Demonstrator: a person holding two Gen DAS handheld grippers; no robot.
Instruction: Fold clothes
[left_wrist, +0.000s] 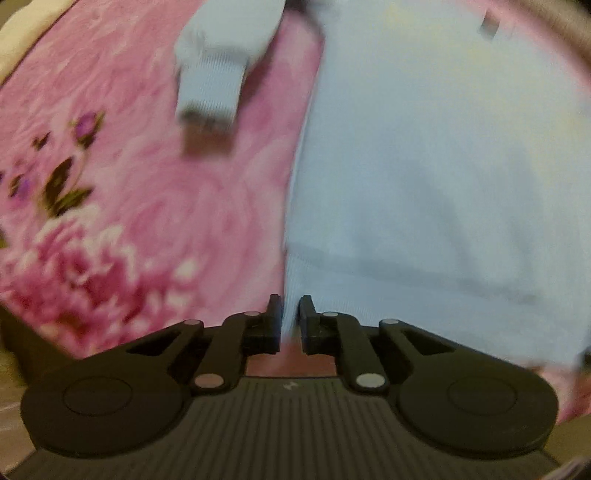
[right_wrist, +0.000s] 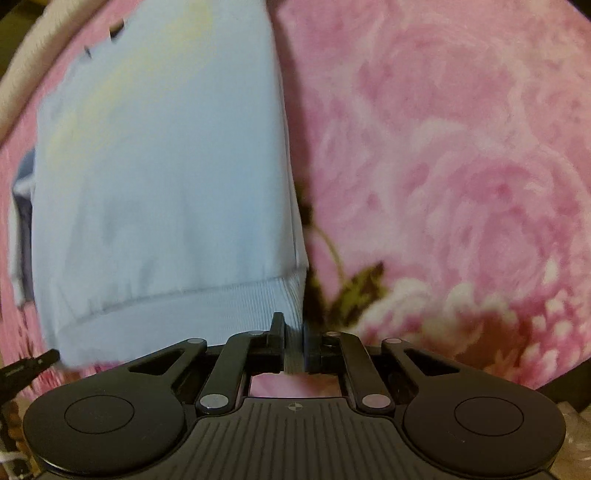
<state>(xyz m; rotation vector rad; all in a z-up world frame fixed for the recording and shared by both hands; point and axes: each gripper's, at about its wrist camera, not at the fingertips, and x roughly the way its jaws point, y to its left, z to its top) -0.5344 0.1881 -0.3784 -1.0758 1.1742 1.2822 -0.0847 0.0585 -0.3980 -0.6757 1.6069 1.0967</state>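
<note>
A light blue sweatshirt (left_wrist: 424, 166) lies flat on a pink floral blanket (left_wrist: 147, 206). Its ribbed hem (left_wrist: 388, 273) faces me, and one sleeve with a ribbed cuff (left_wrist: 210, 85) lies out to the left. My left gripper (left_wrist: 291, 308) is shut on the hem's left corner, with pale cloth between the fingers. In the right wrist view the same sweatshirt (right_wrist: 166, 166) fills the left half. There my right gripper (right_wrist: 293, 328) is shut on the right corner of the hem (right_wrist: 184, 306), and ribbed fabric runs down between its pads. Both views are motion-blurred.
The blanket (right_wrist: 443, 166) spreads wide to the right of the garment. A cream edge (left_wrist: 22, 33) borders the blanket at the far left. A black tip of the other gripper (right_wrist: 33, 363) pokes in at the left of the right wrist view.
</note>
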